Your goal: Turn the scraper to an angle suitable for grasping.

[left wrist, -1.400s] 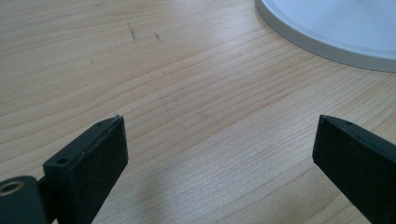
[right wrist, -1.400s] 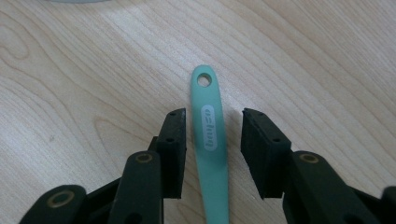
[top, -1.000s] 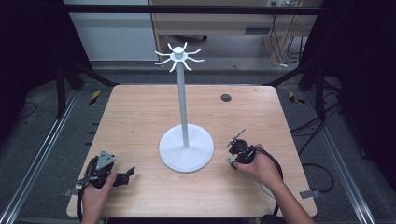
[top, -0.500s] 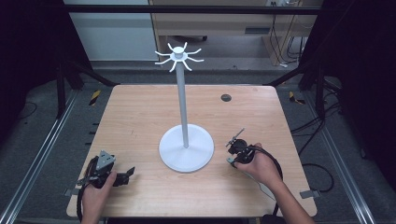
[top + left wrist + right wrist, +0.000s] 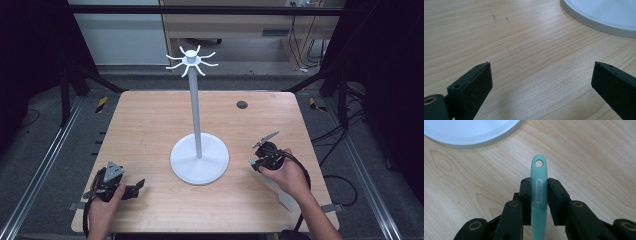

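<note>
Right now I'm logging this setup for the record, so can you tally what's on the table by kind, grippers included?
White hook stand: 1
Teal handle with a hanging hole, clamped in the right gripper: 1
Handheld grippers, right and left gripper, the left with open jaws over bare wood: 2
Small dark round thing near the table's far edge: 1
Total: 5

A rectangular table of pale wood with visible grain carries the things. A round white base of a tall white stand sits flat on it, slightly nearer the person's edge than the middle. A small dark round spot lies in the tabletop near the far edge, well apart from the base.
</note>
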A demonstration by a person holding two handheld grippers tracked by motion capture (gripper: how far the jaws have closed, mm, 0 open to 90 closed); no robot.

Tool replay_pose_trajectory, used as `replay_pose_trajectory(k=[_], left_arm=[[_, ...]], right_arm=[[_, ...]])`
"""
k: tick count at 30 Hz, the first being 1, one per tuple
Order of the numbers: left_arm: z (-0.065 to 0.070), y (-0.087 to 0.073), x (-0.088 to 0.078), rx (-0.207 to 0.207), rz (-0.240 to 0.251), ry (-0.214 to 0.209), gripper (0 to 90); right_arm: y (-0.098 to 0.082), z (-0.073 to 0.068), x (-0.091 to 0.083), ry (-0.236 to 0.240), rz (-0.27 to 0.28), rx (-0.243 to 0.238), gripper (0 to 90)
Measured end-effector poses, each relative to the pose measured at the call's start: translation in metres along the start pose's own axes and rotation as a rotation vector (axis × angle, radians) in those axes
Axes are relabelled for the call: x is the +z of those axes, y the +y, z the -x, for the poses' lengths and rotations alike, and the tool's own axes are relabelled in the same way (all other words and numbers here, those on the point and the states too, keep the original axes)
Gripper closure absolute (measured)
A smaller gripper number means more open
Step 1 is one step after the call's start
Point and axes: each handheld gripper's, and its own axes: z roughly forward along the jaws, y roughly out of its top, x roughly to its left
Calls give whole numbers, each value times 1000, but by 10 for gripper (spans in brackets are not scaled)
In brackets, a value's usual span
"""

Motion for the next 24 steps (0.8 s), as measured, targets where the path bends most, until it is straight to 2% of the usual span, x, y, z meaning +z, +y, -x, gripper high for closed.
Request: replay_pose_trajectory(k=[6,12,24], left_arm=[[0,0,0,2,-1,1,29],[0,0,0,2,-3,0,29],[-1,0,0,-2,0,1,29]], right_arm=[[3,1,-12,-10,25,-5,745],[10,4,-25,-25,82,-13,745],[13,9,-32,-25,130,10,745]])
